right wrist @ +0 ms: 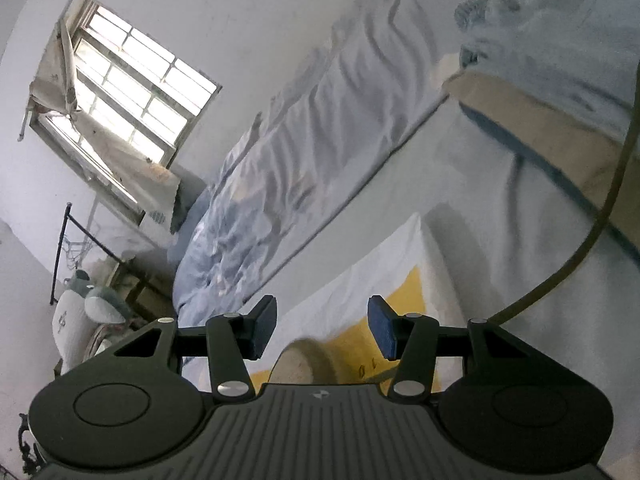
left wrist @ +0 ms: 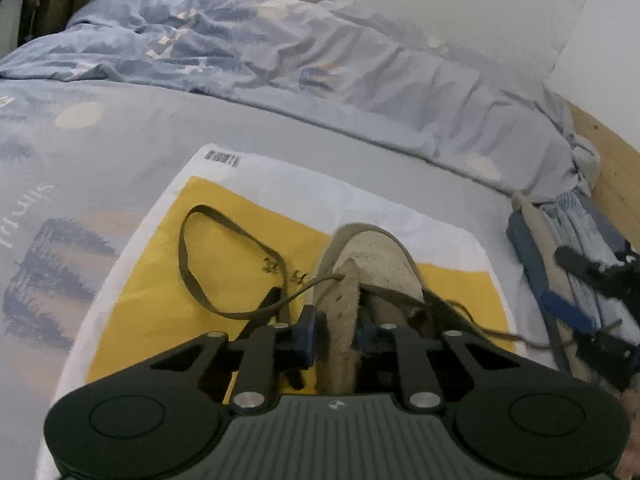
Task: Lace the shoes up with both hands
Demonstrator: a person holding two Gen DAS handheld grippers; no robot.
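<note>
In the left wrist view a beige suede shoe (left wrist: 376, 264) lies on a white and yellow bag (left wrist: 168, 280), toe pointing away. My left gripper (left wrist: 338, 334) is shut on the shoe's upright eyelet flap (left wrist: 340, 312), one blue pad on each side. An olive lace (left wrist: 208, 236) loops out to the left over the bag; its other end (left wrist: 500, 334) trails right toward my blurred right gripper (left wrist: 564, 280). In the right wrist view my right gripper (right wrist: 322, 328) is open with nothing between its pads. The shoe's toe (right wrist: 304, 360) shows below them, and the lace (right wrist: 592, 236) curves past on the right.
The bag rests on a grey-blue printed bed sheet (left wrist: 80, 168), with a crumpled duvet (left wrist: 240, 40) behind it. A blue and beige folded item (left wrist: 532, 240) lies at the right by the wooden bed edge (left wrist: 612, 160). A window (right wrist: 120, 92) and a plush toy (right wrist: 88, 304) are far left.
</note>
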